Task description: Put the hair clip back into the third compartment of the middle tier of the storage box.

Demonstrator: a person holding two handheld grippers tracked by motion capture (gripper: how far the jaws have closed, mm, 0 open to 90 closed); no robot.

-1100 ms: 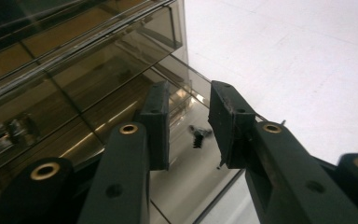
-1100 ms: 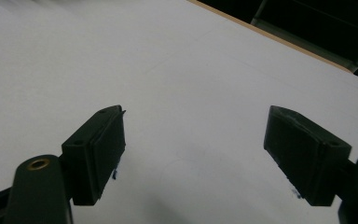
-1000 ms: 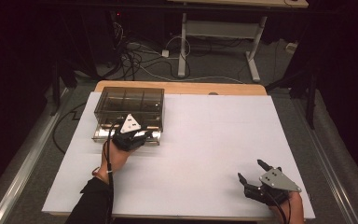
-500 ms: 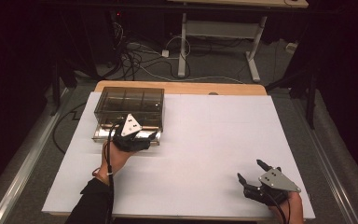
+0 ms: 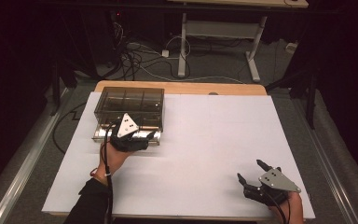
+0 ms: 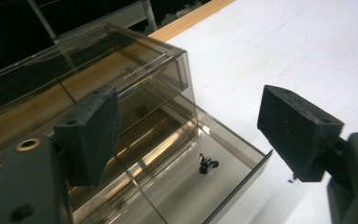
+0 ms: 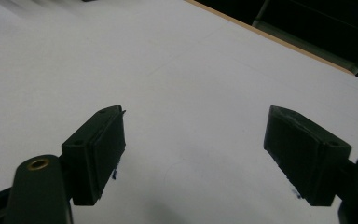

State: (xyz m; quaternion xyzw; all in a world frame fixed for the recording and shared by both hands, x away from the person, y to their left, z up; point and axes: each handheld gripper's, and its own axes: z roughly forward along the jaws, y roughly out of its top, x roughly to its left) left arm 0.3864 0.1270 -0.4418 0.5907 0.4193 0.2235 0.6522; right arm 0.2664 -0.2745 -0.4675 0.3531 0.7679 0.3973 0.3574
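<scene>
The clear box (image 5: 129,106) looks hard, light and slippery; its open drawer (image 6: 205,179) front edge is best to grab. The left tool (image 6: 191,135) is spread wide just over the drawer. The right tool (image 5: 251,171) is spread wide too, far from the box on the surface (image 5: 205,140).

A smoky brown see-through box (image 5: 129,105) sits on a plain white table (image 5: 205,140) with a tan wooden edge

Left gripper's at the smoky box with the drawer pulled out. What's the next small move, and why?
Probably ease the left gripper down toward the small dark object in the open drawer: its jaws stand wide apart above the drawer, holding nothing. The right gripper hangs open far off.
</scene>
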